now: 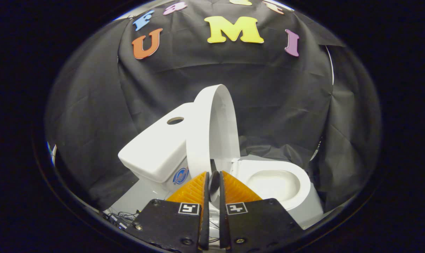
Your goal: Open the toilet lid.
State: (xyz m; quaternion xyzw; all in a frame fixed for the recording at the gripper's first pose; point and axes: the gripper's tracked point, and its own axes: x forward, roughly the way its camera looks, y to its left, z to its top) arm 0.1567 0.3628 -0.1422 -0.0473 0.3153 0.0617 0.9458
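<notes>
At the bottom middle of the frame, the hand-held gripper (pixel 214 175) points forward with its two fingers (pixel 194 189) drawn close together, leaving a narrow slit between them. In that slit a small dark rounded shape shows, but I cannot tell what it is, nor whether the fingers press on anything.

Just beyond the fingertips stands a white toilet (pixel 303 207), seen from its side. The toilet lid (pixel 216 126) is raised and stands nearly upright in the middle of the frame, its lower edge dropping right behind the fingertips. The lid leans back toward the tank (pixel 156 147), which sits to the left of centre; whether lid and tank actually touch is hard to say from here. The tank's flat top carries a round hole (pixel 175 121) near its far end, and a small round sticker shows low on its front wall.

To the right of the lid, in the lower right part of the frame, the bowl (pixel 274 184) lies open, its oval rim wide and its inside pale and smooth.

Behind everything hangs the creased black cloth (pixel 275 105) of the booth's wall. In the lower left of the frame, beside the gripper's body, a few thin cables (pixel 122 215) lie on a pale floor (pixel 136 196).
</notes>
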